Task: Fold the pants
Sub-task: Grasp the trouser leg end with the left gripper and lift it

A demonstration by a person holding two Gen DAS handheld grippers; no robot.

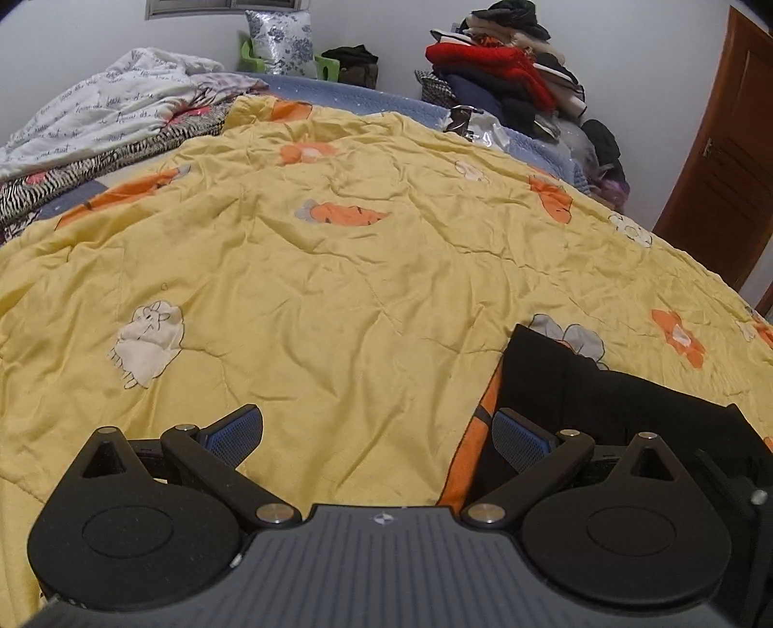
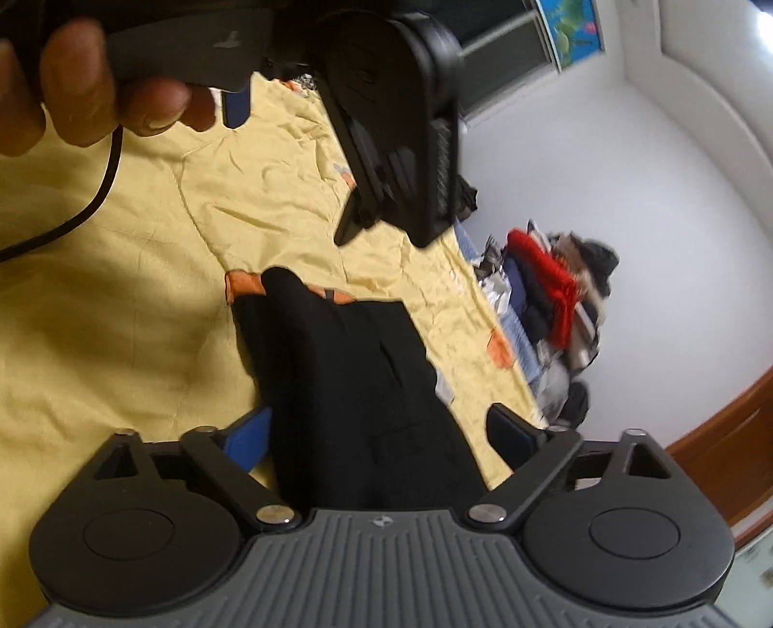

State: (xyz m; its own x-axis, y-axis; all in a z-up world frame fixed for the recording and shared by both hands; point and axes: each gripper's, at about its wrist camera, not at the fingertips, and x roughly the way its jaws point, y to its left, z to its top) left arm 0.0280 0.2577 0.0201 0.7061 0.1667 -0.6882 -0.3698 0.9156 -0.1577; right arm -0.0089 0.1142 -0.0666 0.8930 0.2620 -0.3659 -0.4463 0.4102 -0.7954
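Black pants [image 2: 348,386] lie bunched on a yellow quilt [image 2: 121,314] printed with carrots and sheep. In the right wrist view my right gripper [image 2: 379,442] is open, its jaws wide apart on either side of the pants' near end. The left gripper [image 2: 386,145] hangs above the pants' far end there, held by a hand [image 2: 96,96]. In the left wrist view my left gripper [image 1: 377,437] is open and empty over bare quilt [image 1: 314,290], with the pants [image 1: 579,396] just to its right, behind the right finger.
A pile of clothes [image 1: 512,82] with a red garment stands at the bed's far right corner. A white blanket [image 1: 96,106] and a floral pillow [image 1: 282,41] lie at the far left. A brown door [image 1: 724,159] is at the right.
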